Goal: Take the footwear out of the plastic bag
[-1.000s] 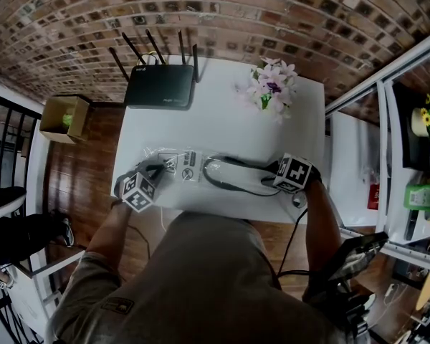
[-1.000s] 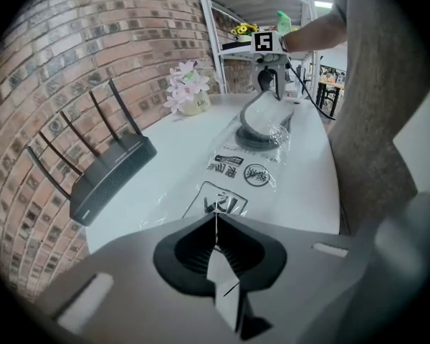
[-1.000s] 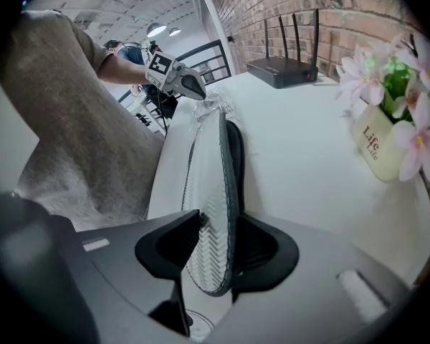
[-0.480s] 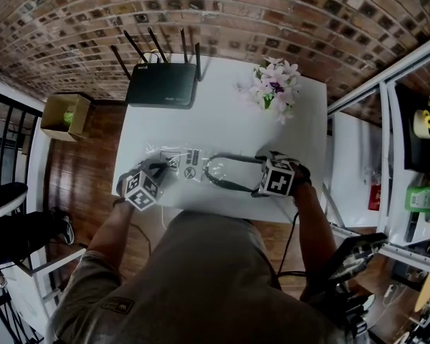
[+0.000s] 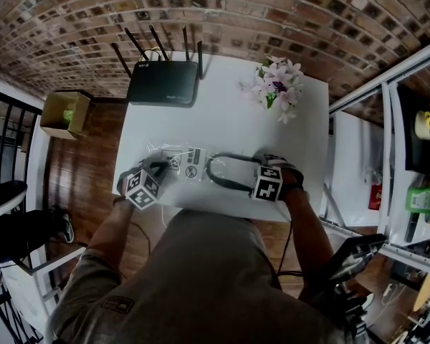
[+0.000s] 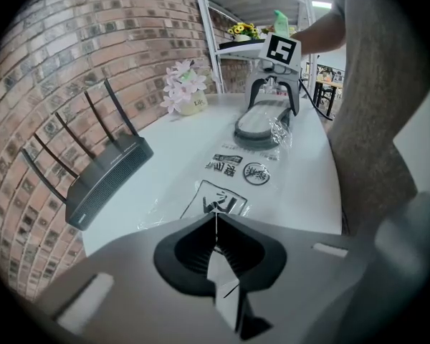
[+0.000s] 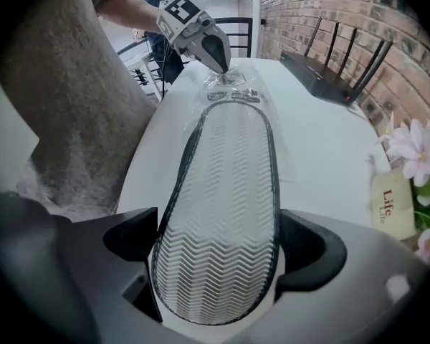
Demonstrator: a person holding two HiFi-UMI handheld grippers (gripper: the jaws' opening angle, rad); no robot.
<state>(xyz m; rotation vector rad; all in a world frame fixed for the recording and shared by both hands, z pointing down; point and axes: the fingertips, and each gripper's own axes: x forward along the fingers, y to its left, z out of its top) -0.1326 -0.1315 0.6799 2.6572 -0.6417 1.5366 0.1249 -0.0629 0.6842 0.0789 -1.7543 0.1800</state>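
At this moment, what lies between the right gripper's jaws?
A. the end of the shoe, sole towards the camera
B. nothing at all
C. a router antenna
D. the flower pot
A: in the right gripper view, the right gripper has just been opening its jaws, and they stand on either side of the end of the shoe, whose zigzag sole faces the camera.

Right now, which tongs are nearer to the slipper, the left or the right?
Right. The right tongs straddle one end of the slipper, their jaws having just opened wide. The left tongs pinch the plastic bag at its other end, apart from the slipper.
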